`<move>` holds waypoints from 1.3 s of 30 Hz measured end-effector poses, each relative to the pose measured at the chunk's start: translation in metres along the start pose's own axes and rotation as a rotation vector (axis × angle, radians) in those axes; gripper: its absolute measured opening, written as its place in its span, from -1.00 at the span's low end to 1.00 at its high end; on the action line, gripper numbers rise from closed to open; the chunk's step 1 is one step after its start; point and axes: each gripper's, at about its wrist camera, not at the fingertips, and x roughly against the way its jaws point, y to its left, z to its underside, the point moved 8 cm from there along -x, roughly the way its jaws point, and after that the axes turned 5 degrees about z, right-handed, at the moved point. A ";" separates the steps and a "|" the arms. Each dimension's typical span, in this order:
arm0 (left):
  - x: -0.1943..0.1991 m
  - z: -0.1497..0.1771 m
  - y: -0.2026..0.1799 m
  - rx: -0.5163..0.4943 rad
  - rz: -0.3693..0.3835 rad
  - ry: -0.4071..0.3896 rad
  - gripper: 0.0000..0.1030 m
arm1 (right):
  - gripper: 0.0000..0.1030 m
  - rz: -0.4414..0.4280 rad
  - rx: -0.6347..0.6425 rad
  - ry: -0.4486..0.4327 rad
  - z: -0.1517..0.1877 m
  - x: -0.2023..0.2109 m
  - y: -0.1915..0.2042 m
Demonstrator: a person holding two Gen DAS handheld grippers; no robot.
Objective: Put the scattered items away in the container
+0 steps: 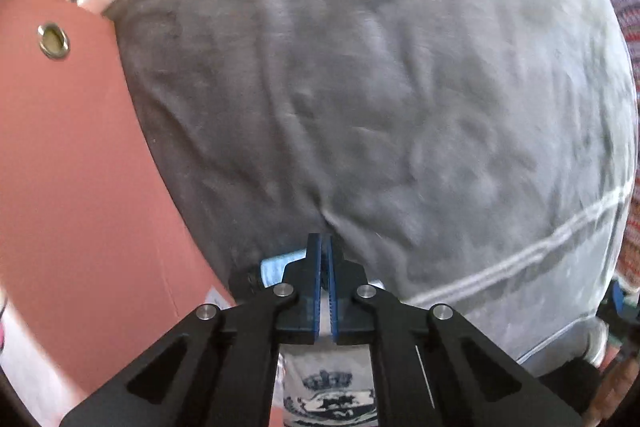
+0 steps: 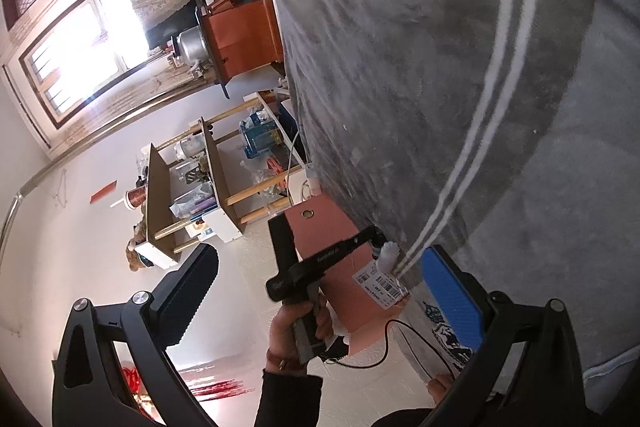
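A pink fabric container [image 1: 68,163] with a metal eyelet stands at the left on a grey bedspread [image 1: 380,87]. My left gripper [image 1: 325,247] is shut, its blue pads pressed together; a light blue item [image 1: 276,267] shows just behind its fingers, and I cannot tell whether it is gripped. In the right wrist view the pink container [image 2: 336,251] stands on the bedspread [image 2: 460,67], with the left gripper [image 2: 380,241] at its side next to a small white toy [image 2: 388,253]. My right gripper [image 2: 320,283] is open and empty, held away from the container.
A blue-and-white printed cloth [image 1: 332,387] lies under the left gripper. A barcode label [image 2: 380,287] hangs on the container. Beyond the bed are a wooden shelf rack [image 2: 192,187] with clutter, an orange cabinet [image 2: 244,35] and a bright window [image 2: 80,51].
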 end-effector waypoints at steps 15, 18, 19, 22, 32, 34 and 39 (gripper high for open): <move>-0.029 0.009 -0.045 -0.495 -0.448 0.137 -0.08 | 0.98 0.001 -0.045 -0.033 -0.007 0.009 -0.010; -0.052 0.008 -0.040 -0.496 -0.443 0.183 -0.14 | 0.98 0.004 -0.052 -0.025 -0.008 0.006 -0.012; -0.054 0.008 -0.042 -0.488 -0.420 0.180 -0.22 | 0.98 0.004 -0.054 -0.024 -0.008 0.006 -0.013; -0.049 0.010 -0.052 -0.486 -0.373 0.169 -0.53 | 0.98 0.010 -0.052 -0.030 -0.011 0.006 -0.014; 0.099 0.001 -0.067 -0.413 -0.306 -0.115 -0.59 | 0.98 0.038 -0.063 -0.029 -0.012 0.004 -0.023; 0.154 0.010 -0.018 -0.358 -0.343 -0.186 -0.59 | 0.98 0.039 -0.062 -0.040 -0.012 0.007 -0.023; 0.216 0.021 0.098 -0.173 -0.521 -0.305 0.20 | 0.98 0.037 -0.064 -0.049 -0.012 0.009 -0.023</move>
